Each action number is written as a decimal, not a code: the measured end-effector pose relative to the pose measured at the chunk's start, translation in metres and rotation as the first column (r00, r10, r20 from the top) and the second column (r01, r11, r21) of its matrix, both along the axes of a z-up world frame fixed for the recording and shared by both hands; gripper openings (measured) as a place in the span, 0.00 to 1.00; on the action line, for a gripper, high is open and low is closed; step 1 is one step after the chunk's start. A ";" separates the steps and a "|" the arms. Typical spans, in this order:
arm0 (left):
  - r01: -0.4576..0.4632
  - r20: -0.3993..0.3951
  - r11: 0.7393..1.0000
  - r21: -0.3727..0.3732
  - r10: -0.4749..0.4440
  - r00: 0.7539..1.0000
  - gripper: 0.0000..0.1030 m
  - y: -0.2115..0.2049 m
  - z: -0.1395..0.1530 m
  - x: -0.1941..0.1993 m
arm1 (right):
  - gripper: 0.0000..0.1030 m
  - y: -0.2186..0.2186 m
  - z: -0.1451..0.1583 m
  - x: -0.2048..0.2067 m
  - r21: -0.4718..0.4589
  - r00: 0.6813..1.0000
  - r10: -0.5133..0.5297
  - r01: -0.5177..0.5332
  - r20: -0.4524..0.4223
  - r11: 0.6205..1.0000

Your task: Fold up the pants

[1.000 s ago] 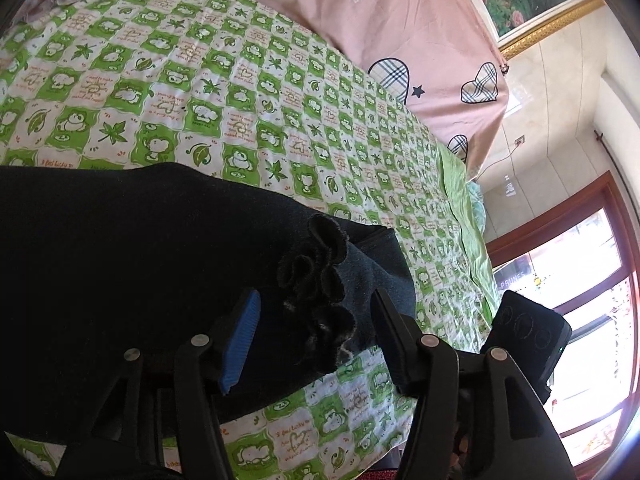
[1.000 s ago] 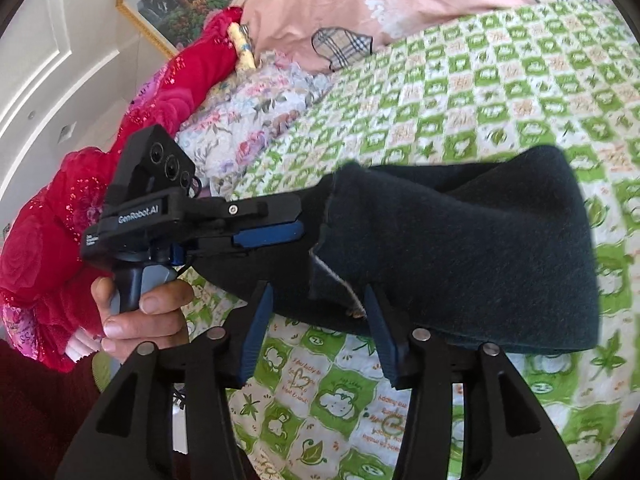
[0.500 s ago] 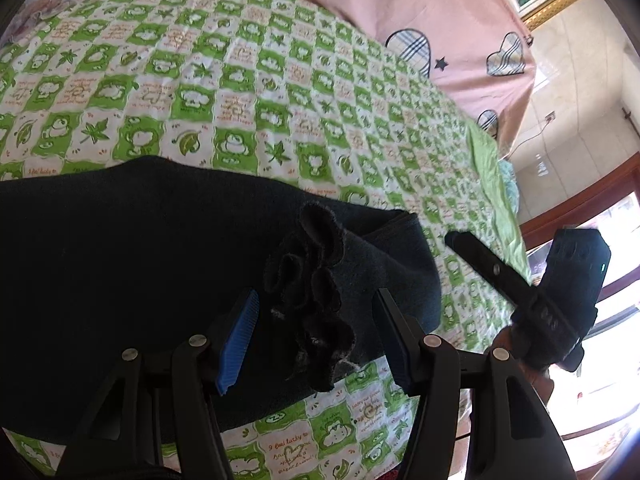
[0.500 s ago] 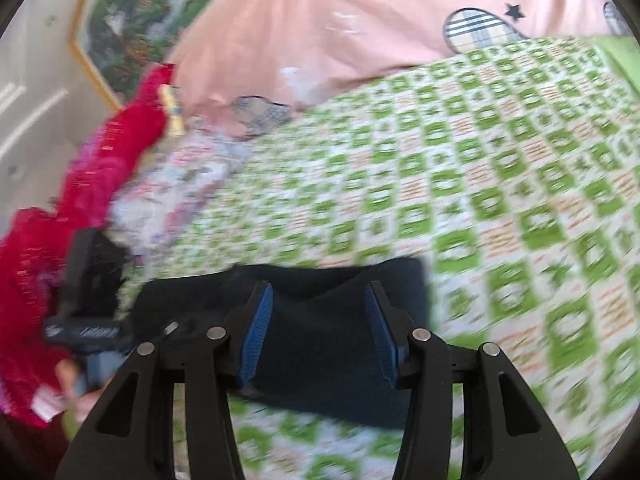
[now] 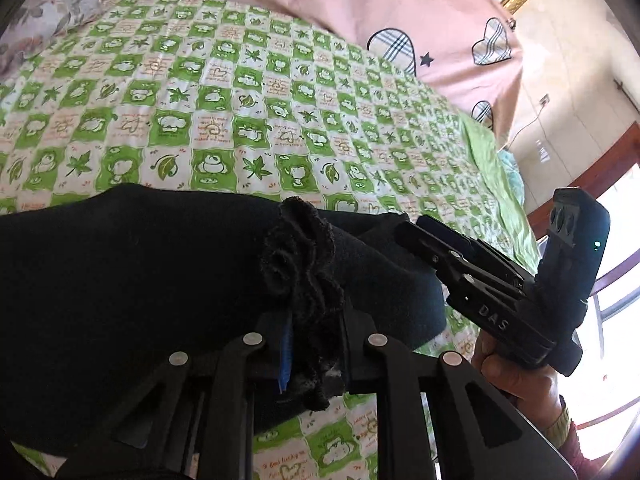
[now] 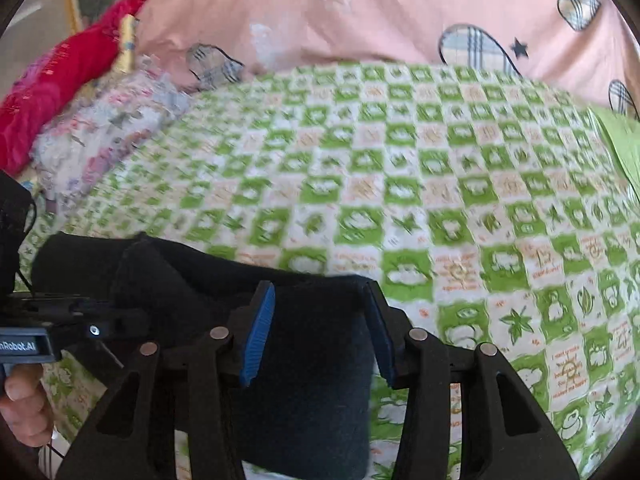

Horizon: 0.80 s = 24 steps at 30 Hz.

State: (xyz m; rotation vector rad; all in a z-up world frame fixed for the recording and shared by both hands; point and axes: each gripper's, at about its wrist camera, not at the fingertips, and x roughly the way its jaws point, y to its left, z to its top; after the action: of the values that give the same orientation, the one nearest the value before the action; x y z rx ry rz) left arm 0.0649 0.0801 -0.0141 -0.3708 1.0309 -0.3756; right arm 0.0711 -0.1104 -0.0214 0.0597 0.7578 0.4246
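Dark pants (image 5: 120,272) lie across the green checked bed sheet (image 5: 280,120). My left gripper (image 5: 314,320) is closing and its pads pinch the ruffled edge (image 5: 304,264) of the pants. My right gripper (image 6: 320,286) hovers over the pants' end (image 6: 304,380). Its jaws stand apart and are closing slightly, with cloth between them that the pads do not press. In the left wrist view the right gripper (image 5: 416,228) reaches in from the right, held by a hand (image 5: 516,376). The left gripper's body (image 6: 60,316) shows at the left edge of the right wrist view.
A pink quilt with plaid hearts (image 5: 360,0) is bunched at the far side of the bed. A red cloth (image 6: 52,80) and a floral pillow (image 6: 112,132) lie at the far left. A window (image 5: 616,260) lies beyond the bed's right edge.
My left jaws have gone from wide apart to pinched on the ruffled edge. The right gripper has swung in over the pants' end and now appears close beside the left one.
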 end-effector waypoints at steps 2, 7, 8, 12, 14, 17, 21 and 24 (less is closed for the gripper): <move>-0.003 -0.010 1.000 0.004 0.003 1.000 0.17 0.003 -0.008 -0.004 | 0.46 0.012 -0.002 -0.005 -0.033 0.999 0.045 -0.045 0.003 0.998; -0.021 -0.056 0.999 -0.048 0.018 0.998 0.17 0.015 -0.030 -0.008 | 0.45 0.022 -0.032 0.001 -0.091 0.997 0.062 -0.066 -0.049 0.994; -0.021 -0.052 0.999 -0.048 0.018 0.999 0.17 0.016 -0.030 -0.009 | 0.45 0.019 -0.034 0.002 -0.074 0.998 0.055 -0.058 -0.043 0.996; -0.025 -0.036 0.999 -0.036 0.024 0.999 0.19 0.022 -0.022 -0.014 | 0.46 0.022 -0.027 0.003 -0.064 0.998 0.029 -0.032 -0.047 0.997; -0.040 -0.018 0.999 -0.026 0.040 0.999 0.22 0.028 -0.015 -0.021 | 0.46 0.023 -0.019 0.000 -0.023 0.998 0.039 -0.040 -0.045 0.999; -0.085 -0.007 0.996 -0.025 0.085 0.996 0.23 0.044 -0.009 -0.032 | 0.46 0.030 -0.008 -0.004 0.026 0.997 0.070 -0.069 -0.043 0.997; -0.178 -0.028 0.982 -0.066 0.177 0.984 0.35 0.076 -0.007 -0.052 | 0.46 0.055 0.006 -0.009 0.052 0.989 0.144 -0.142 -0.031 0.989; -0.277 -0.031 0.958 -0.072 0.275 0.961 0.51 0.104 -0.006 -0.072 | 0.46 0.079 0.013 -0.013 0.066 0.978 0.209 -0.207 -0.018 0.976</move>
State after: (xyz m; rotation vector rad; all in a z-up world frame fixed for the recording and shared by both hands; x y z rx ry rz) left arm -0.0075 0.1839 -0.0202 -0.5809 0.9710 -0.1598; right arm 0.0582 -0.0317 -0.0081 0.0457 0.7779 0.6487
